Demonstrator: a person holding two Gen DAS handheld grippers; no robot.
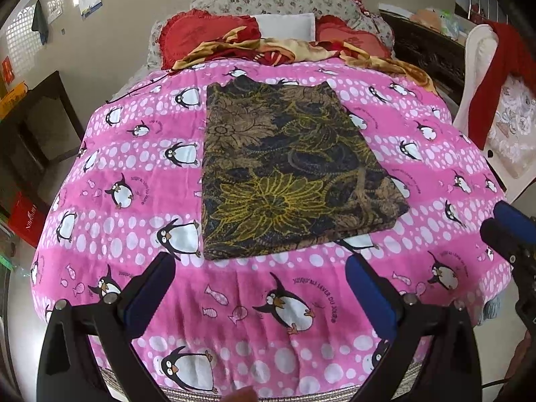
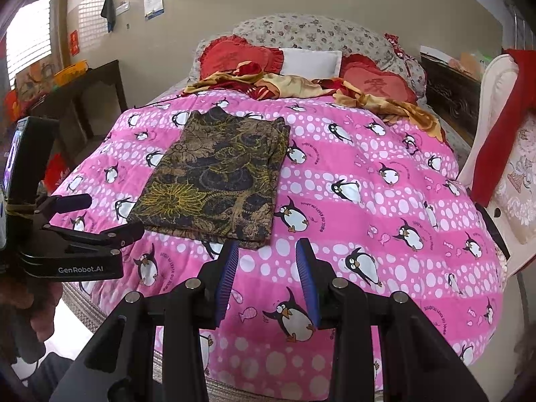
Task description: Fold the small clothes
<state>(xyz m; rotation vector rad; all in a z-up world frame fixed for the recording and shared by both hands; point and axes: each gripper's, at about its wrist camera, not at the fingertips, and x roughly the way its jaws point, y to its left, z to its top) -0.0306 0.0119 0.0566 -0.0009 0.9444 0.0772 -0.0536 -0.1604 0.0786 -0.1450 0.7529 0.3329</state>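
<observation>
A dark garment with a brown and yellow flower print point(image 1: 284, 167) lies folded flat into a rectangle on the pink penguin blanket point(image 1: 268, 301). My left gripper point(image 1: 259, 261) hovers just short of the garment's near edge, jaws wide open and nothing between them. In the right wrist view the same garment point(image 2: 217, 174) lies left of centre. My right gripper point(image 2: 267, 246) hangs near its near right corner, its blue pads point(image 2: 303, 261) apart and holding nothing. The left gripper point(image 2: 114, 214) shows at the left edge there. The right gripper point(image 1: 499, 221) shows at the right edge of the left wrist view.
Red heart-shaped pillows point(image 2: 241, 57), a white pillow point(image 2: 311, 62) and a crumpled yellow-red blanket point(image 2: 284, 87) lie at the head of the bed. A pale chair draped with red cloth point(image 2: 499, 127) stands at the right. A dark cabinet point(image 2: 90, 107) stands at the left.
</observation>
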